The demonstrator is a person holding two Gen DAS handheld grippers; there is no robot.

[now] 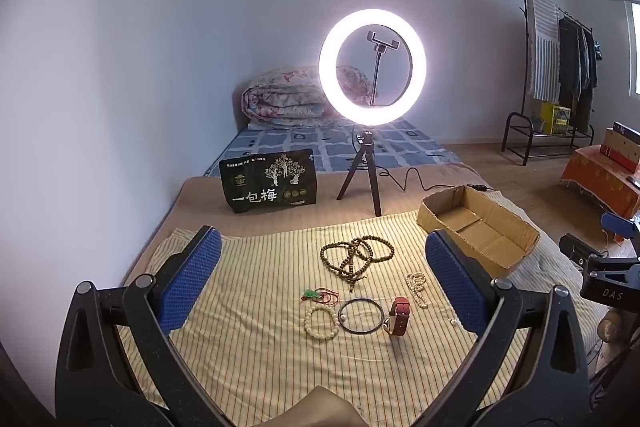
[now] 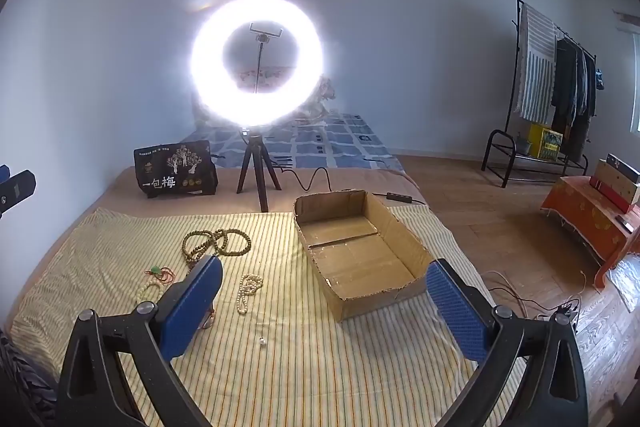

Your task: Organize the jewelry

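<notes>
Nearest to me, both pairs of my blue-padded fingers stand spread wide with nothing between them: the left gripper [image 1: 320, 283] hangs over the jewelry, the right gripper [image 2: 324, 301] over the near end of the shallow open cardboard box [image 2: 404, 247].

I take that box as my landmark. It sits on the yellow striped cloth [image 1: 256, 355], its brown floor bare, with nothing inside. All the jewelry lies on the cloth to the box's left, none of it touching the box. Closest to it is the small string of cream pearl-like beads [image 1: 416, 289], bunched in a loose heap. Further left and toward the far edge lies the long strand of brown wooden beads [image 1: 356, 255], coiled in several overlapping loops. Nearer me than that strand are four pieces: a green pendant on thin red cord [image 1: 320, 295], a bracelet of pale round beads [image 1: 321, 321], a thin dark metal bangle [image 1: 362, 315] just beside that bracelet, and a watch with a red leather strap [image 1: 397, 315] standing on its edge against the bangle's box-side rim. One tiny white bead [image 2: 263, 342] lies alone on the cloth, nearer me than the pearl string.

Behind the box, further left, a lit ring light on a black tripod [image 2: 256, 67] stands, with a black printed pouch [image 2: 176, 169] to its left.
</notes>
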